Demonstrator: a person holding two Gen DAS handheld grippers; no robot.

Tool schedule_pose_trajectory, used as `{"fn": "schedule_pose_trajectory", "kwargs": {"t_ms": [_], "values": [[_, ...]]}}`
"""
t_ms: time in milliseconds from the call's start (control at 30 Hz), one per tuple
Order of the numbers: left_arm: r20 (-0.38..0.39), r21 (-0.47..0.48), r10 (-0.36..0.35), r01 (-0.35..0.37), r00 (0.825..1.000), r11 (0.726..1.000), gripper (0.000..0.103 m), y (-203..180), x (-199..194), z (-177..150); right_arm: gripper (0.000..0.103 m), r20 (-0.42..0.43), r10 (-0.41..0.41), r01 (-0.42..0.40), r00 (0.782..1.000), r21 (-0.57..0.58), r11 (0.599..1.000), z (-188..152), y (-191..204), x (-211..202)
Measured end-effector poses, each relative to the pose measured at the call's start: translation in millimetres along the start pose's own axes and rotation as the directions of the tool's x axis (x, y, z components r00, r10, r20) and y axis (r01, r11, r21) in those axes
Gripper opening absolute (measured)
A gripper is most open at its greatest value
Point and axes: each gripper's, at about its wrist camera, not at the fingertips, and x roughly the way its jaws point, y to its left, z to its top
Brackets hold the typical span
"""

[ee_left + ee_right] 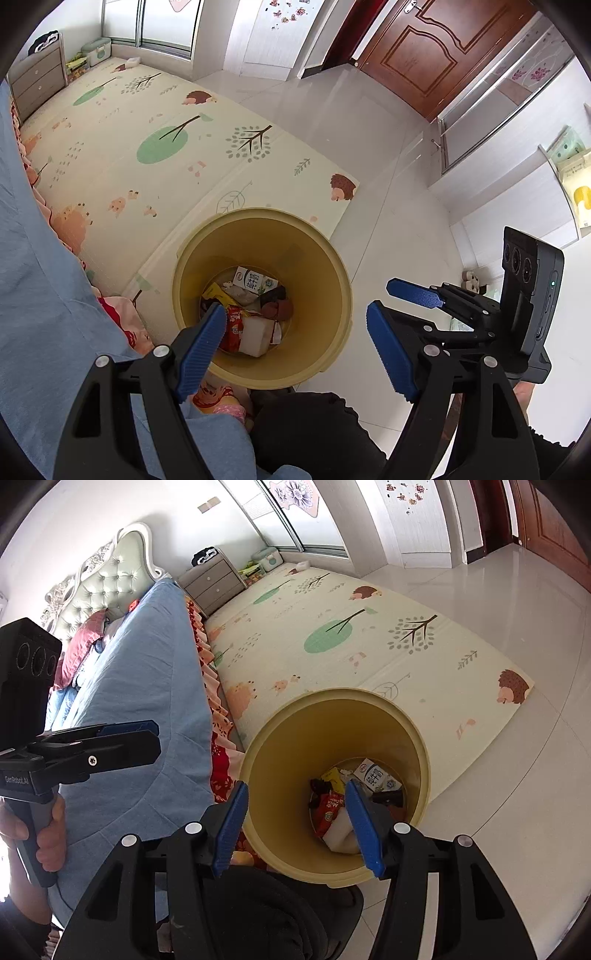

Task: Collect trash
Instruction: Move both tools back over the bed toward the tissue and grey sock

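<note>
— Both tools first: our left tool (295,325) hangs over the yellow bin (325,254) at lower centre of its own view, blue fingers (201,350) spread wide apart with nothing between them.

— And our right tool (295,812)?

— Same story. Its fingers stand apart and bare, low in the right wrist view, one finger over the bin's near rim, the other over the bin's inside. In the left wrist view we also see it from the side, at the right edge, fingers parted.

— Where is the trash?

— All we can see of it lies at the bottom of the bin: a white milk carton (255,281) with blue print toward the far side, a red snack wrapper (233,328) near our left finger, a white block (256,336) just beside the wrapper, a yellow packet (216,293) to the left, and something dark brown (280,308) to the right that we cannot identify.

— And the bin itself?

— It stands upright on the pale tiled floor (369,129), at the corner of the play mat (147,147) with trees and hedgehogs, close beside the bed with the blue cover (147,679).

— Anything else in frame?

— A grey chest of drawers (214,583) in the upper middle of the right wrist view, and a brown wooden door (436,48) at upper right of the left one.
</note>
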Motion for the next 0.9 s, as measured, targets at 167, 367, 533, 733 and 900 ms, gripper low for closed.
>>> {"fn": "schedule_pose_trajectory", "kwargs": {"t_ms": [167,367,533,733,900], "values": [[0.041,0.035,0.017,-0.018,0.999,0.999,0.078,-6.9,-17.7,-6.5,0.054,0.025,-0.002,0.002,1.000,-0.009,1.000,3.5,7.4,-10.9],[0.089,0.077,0.053,-0.059,0.995,0.995,0.078,-7.9,-48.8,-23.6,0.054,0.056,0.014,-0.011,0.998,-0.058,0.998,9.5,32.3,-24.8],[0.137,0.064,0.096,-0.106,0.986,0.992,0.078,8.7,-86.3,-49.3,0.054,0.061,0.043,-0.034,0.997,-0.142,0.989,13.2,69.8,-30.0],[0.208,-0.007,0.197,-0.200,0.958,0.980,0.079,47.7,-142.5,-95.5,0.054,0.034,0.114,-0.102,0.993,-0.259,0.961,11.4,132.2,-24.4],[0.232,-0.108,0.295,-0.277,0.927,0.955,0.079,90.2,-187.0,-141.6,0.054,-0.017,0.188,-0.181,0.982,-0.371,0.911,4.6,200.8,-12.2]]}}
